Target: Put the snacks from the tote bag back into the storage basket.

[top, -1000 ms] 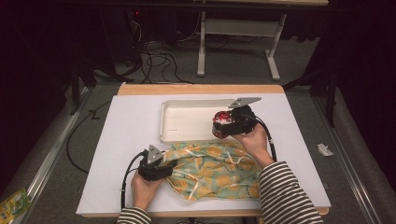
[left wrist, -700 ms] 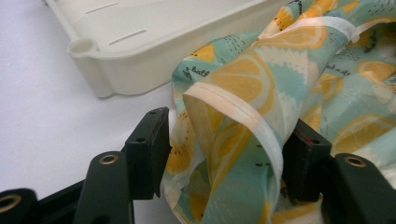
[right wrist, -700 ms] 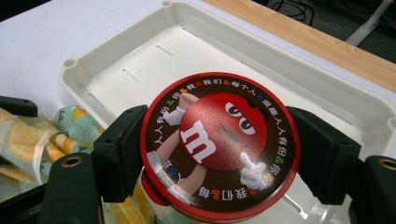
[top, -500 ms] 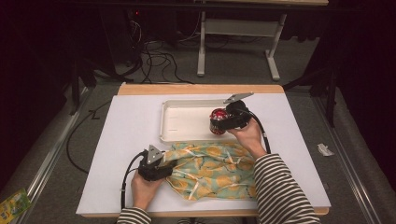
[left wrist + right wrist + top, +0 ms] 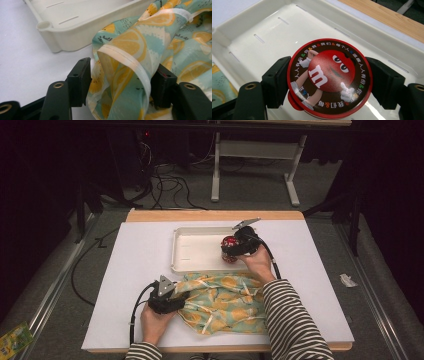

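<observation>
A round red candy tin [image 5: 329, 79] with a cartoon lid sits between the jaws of my right gripper [image 5: 334, 83], which is shut on it over the white tray [image 5: 269, 32]. From above, the tin [image 5: 229, 244] and right gripper [image 5: 235, 247] hang over the right end of the tray [image 5: 192, 250]. A teal cloth with lemon print [image 5: 222, 300] lies crumpled on the table's near side. My left gripper [image 5: 176, 300] is at its left edge, and a fold of the cloth [image 5: 125, 67] is bunched between that gripper's [image 5: 120, 85] pads.
White paper [image 5: 135, 285] covers the wooden table [image 5: 210, 215]; bare room lies left and right of the tray. Black cables trail from both grippers. Beyond the table's far edge there are floor cables and a grey desk frame [image 5: 255, 155].
My right gripper has carried the tin leftward and farther back, from the tray's right rim to over its inside. The left gripper and cloth have stayed put.
</observation>
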The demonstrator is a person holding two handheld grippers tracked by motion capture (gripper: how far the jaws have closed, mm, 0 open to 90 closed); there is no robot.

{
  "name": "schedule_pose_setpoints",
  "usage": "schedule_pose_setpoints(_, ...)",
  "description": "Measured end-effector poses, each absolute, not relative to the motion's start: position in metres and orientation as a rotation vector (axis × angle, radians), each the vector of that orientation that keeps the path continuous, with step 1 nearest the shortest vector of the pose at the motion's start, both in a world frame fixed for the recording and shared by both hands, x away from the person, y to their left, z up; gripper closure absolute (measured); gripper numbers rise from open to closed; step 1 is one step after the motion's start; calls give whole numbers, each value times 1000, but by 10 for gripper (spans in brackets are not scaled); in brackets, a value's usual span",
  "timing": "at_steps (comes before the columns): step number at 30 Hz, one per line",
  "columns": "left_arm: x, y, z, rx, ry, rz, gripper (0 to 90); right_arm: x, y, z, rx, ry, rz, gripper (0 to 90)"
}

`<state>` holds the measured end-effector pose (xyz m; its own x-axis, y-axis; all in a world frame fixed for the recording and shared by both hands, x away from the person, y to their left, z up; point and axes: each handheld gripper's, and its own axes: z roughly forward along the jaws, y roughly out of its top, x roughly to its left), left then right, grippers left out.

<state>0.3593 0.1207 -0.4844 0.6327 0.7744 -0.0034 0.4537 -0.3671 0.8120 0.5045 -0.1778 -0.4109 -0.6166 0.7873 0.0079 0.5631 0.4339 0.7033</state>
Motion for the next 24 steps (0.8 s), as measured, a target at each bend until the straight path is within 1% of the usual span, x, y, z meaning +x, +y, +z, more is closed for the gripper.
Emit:
schedule_pose_setpoints(16,359,120,-485,2018,963,491,411,511,-168,-426,1126,2388,914,257)
schedule_pose_setpoints(24,359,120,-485,2018,965,490,410,512,-168,-426,1122,2396,919,255)
